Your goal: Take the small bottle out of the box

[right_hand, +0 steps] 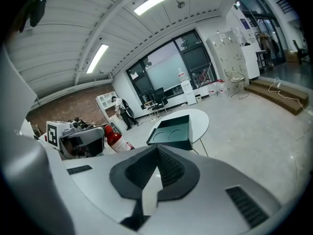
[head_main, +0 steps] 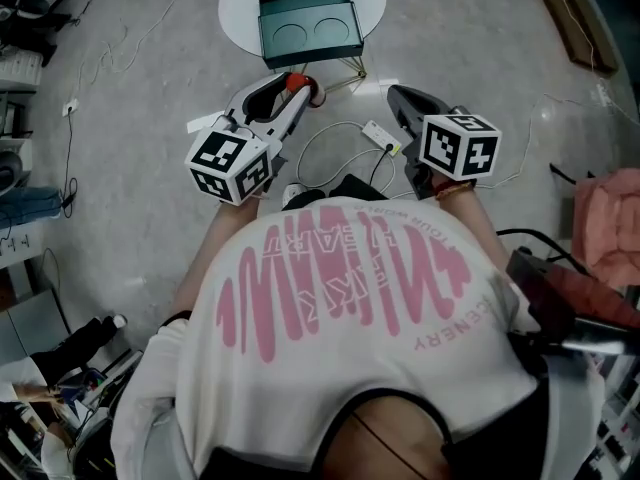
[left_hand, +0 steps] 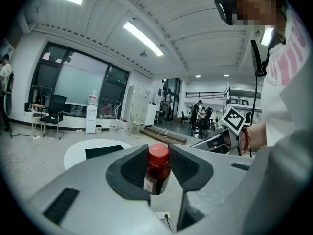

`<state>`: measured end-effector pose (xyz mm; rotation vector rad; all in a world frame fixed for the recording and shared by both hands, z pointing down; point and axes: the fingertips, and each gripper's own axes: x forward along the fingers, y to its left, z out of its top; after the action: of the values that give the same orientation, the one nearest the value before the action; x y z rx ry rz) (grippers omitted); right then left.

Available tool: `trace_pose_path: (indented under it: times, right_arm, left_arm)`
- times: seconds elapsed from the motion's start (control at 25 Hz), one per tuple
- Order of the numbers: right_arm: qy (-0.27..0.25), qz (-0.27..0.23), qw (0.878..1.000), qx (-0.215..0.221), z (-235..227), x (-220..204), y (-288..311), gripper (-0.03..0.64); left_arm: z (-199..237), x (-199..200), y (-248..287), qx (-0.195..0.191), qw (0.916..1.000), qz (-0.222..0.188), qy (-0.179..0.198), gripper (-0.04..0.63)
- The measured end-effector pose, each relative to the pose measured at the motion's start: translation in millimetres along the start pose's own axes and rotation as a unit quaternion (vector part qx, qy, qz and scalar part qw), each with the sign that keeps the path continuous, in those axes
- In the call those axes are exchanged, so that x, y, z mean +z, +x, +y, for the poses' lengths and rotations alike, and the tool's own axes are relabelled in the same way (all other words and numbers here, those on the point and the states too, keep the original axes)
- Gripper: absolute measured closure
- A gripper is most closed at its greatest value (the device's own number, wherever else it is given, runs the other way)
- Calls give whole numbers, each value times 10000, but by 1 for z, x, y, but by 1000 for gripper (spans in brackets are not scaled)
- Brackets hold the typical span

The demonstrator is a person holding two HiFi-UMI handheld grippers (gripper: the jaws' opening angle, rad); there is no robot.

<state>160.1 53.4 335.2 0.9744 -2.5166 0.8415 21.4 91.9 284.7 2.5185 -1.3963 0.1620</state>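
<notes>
The small dark bottle (left_hand: pixel 157 170) with a red cap stands upright between the jaws of my left gripper (left_hand: pixel 159 163), which is shut on it. In the head view this gripper (head_main: pixel 300 86) holds the bottle (head_main: pixel 295 81) just in front of the round white table (head_main: pixel 240 3), outside the dark green box (head_main: pixel 310 16). The box is open, with two round hollows in its floor and nothing in them. My right gripper (head_main: pixel 397 95) hovers to the right, its jaws shut with nothing between them. The right gripper view shows that gripper (right_hand: pixel 157 152), the box (right_hand: pixel 172 131) and the bottle (right_hand: pixel 115 140).
White cables and a power strip (head_main: pixel 381 136) lie on the grey floor below the grippers. Pink cloth (head_main: pixel 608 223) and dark gear sit at the right. People, chairs and shelves stand far off in the hall.
</notes>
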Motion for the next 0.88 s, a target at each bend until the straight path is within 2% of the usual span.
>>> trace_pose_path:
  times: [0.32, 0.72, 0.88]
  right_arm:
    - [-63, 36, 9999, 84, -28, -20, -37, 612]
    - [2, 347, 9990, 294, -35, -41, -34, 612]
    - [118, 151, 9997, 173, -42, -38, -37, 612]
  left_arm:
    - [-43, -16, -3, 292, 9996, -35, 22, 466]
    - [-51, -42, -14, 604, 9976, 80, -314, 466]
    - [-43, -41, -15, 596, 9974, -8, -399, 466]
